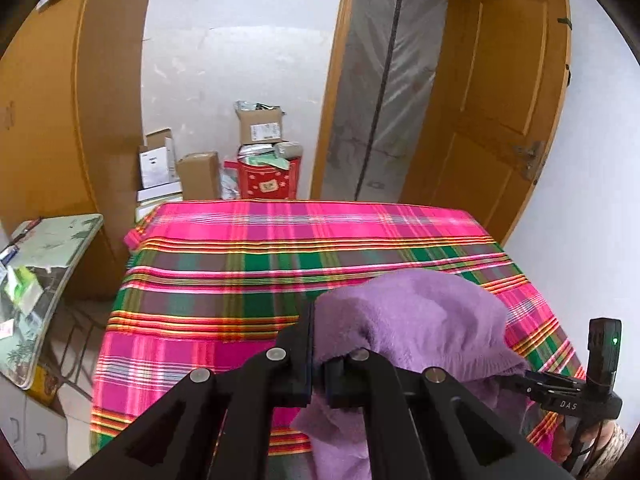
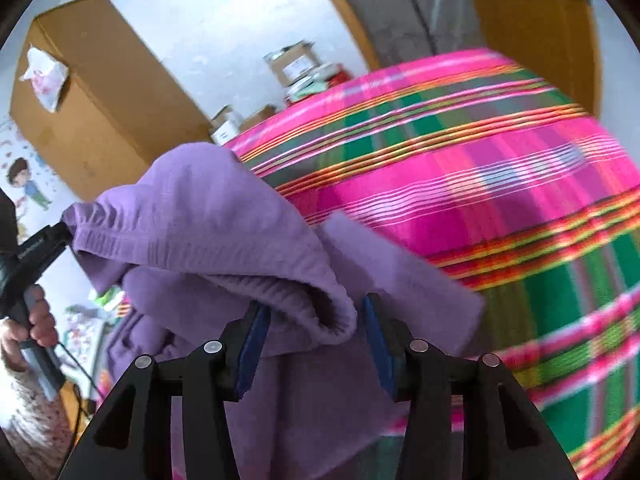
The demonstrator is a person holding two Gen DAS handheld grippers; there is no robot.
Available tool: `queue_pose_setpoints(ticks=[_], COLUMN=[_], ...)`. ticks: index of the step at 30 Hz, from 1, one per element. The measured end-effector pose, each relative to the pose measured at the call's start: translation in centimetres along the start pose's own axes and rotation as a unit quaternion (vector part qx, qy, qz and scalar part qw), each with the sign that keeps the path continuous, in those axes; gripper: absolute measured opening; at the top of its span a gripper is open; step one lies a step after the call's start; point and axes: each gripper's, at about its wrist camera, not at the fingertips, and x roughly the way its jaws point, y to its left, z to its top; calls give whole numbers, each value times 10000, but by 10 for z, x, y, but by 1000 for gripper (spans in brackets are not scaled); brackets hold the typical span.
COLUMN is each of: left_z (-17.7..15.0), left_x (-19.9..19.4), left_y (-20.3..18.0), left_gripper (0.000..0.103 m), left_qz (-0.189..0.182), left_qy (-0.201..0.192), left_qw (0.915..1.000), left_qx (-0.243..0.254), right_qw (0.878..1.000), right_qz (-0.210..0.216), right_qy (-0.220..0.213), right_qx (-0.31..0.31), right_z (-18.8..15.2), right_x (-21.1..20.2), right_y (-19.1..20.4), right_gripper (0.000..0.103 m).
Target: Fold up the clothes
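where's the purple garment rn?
Purple garment is lifted over the near right part of the plaid-covered table, pinched by the left gripper, its ribbed hem between the right gripper fingers.

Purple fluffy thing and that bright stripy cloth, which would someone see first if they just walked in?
Probably the pink, green and orange plaid cloth that covers the whole table in the middle of the room. Next comes the soft purple garment, lifted above the near edge of the table and held between the left gripper and the right gripper.
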Motion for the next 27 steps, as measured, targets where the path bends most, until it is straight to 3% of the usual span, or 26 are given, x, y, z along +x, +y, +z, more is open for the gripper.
queue_pose_setpoints(ticks=[2, 4, 6, 10, 18, 22, 27], left_z=[-2, -3, -5, -10, -28, -42, -63], left_x=[-3, -5, -7, -15, -29, -38, -54], left_y=[7, 14, 22, 39, 76, 94, 115], left_gripper=[3, 3, 3, 3, 3, 3, 3], left_qz=[61, 110, 158, 298, 525, 649, 874], left_qy=[10, 31, 52, 19, 59, 66, 84], left_qw=[10000, 9998, 9996, 9988, 9944, 9907, 9826], left_qx=[-69, -153, -236, -376, -916, -1196, -1635], right_qw=[9998, 9991, 9981, 9947, 9819, 9778, 9742], right_qz=[1, 2, 3, 4, 179, 313, 796], right_qy=[-58, -115, -173, -288, -973, -1041, -950], right_qx=[-199, -397, -596, -992, -1615, -1791, -1887], right_z=[6, 11, 17, 29, 80, 95, 108], right_x=[3, 5, 8, 13, 8, 24, 56], right_y=[10, 20, 30, 50, 109, 142, 178], right_gripper=[49, 23, 14, 12, 12, 12, 12])
